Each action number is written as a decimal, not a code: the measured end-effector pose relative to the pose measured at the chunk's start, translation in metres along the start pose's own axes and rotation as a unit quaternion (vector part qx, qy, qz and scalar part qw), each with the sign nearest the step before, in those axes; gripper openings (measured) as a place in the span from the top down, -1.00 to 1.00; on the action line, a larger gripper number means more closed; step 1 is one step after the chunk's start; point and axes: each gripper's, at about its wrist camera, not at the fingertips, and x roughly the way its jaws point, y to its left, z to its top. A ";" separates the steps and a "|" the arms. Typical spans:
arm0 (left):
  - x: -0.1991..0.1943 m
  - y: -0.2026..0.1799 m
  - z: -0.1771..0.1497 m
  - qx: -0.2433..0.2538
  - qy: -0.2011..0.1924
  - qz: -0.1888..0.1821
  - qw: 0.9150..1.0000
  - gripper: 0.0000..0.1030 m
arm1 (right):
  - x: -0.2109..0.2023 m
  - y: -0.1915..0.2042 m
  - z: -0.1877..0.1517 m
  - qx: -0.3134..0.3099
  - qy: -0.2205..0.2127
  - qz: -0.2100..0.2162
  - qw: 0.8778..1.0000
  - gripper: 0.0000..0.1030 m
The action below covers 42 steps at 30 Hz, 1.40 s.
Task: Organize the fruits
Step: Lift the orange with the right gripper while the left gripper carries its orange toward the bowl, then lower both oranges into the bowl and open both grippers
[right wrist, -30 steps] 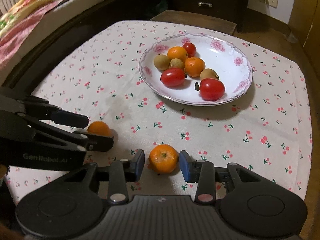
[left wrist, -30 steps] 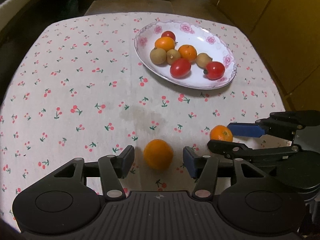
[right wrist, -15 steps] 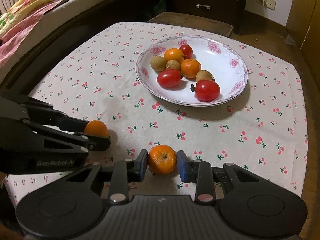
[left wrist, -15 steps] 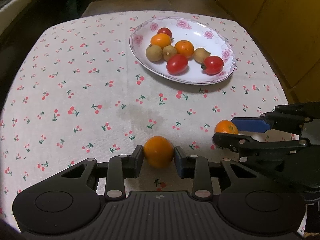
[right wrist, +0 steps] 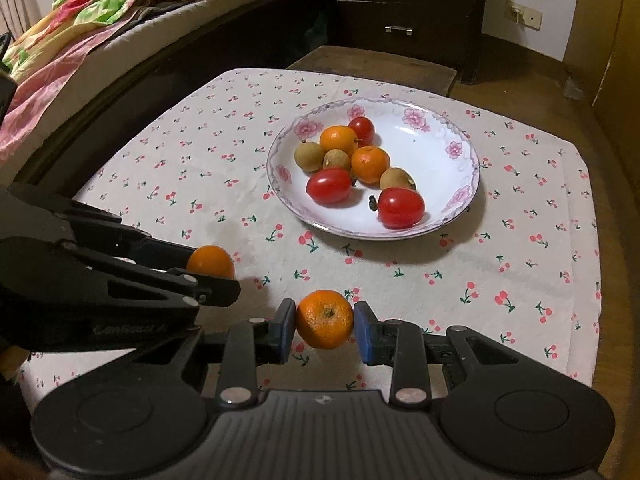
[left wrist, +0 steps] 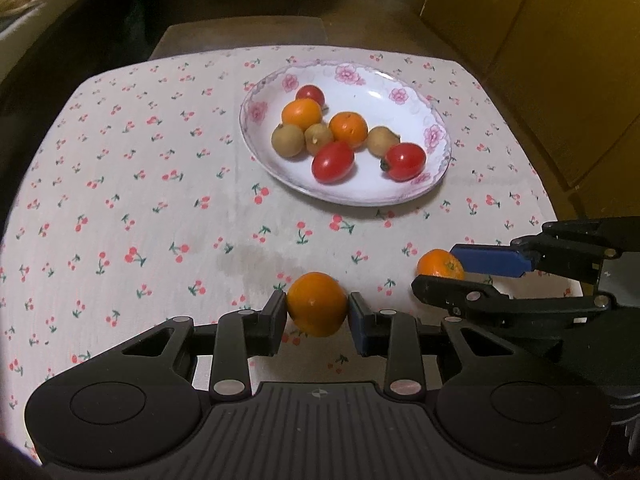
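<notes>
Left hand-held gripper (left wrist: 317,312) clamped on smooth orange (left wrist: 317,304), right hand-held gripper (right wrist: 325,322) on stemmed orange (right wrist: 325,319), both just short of the plate (left wrist: 436,136). Risk: round fruit squirts out of thin pad contact; arms clash converging on plate.

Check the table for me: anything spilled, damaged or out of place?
One oddity: a faint grey stain on the tablecloth, beside the orange in the left gripper. It could be damp or a mark; I cannot tell. The plate sits flat with its fruit inside, nothing broken.
</notes>
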 end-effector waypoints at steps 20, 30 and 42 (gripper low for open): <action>0.006 -0.008 0.059 0.002 -0.034 0.003 0.999 0.21 | -0.002 -0.035 0.045 0.029 -0.040 -0.021 0.999 0.36; 0.027 -0.002 0.072 -0.006 -0.020 0.011 1.000 0.21 | 0.022 -0.044 0.059 0.029 -0.027 -0.022 0.999 0.36; 0.039 0.002 0.082 -0.014 -0.021 0.018 1.000 0.22 | 0.036 -0.052 0.066 0.029 -0.028 -0.026 0.999 0.36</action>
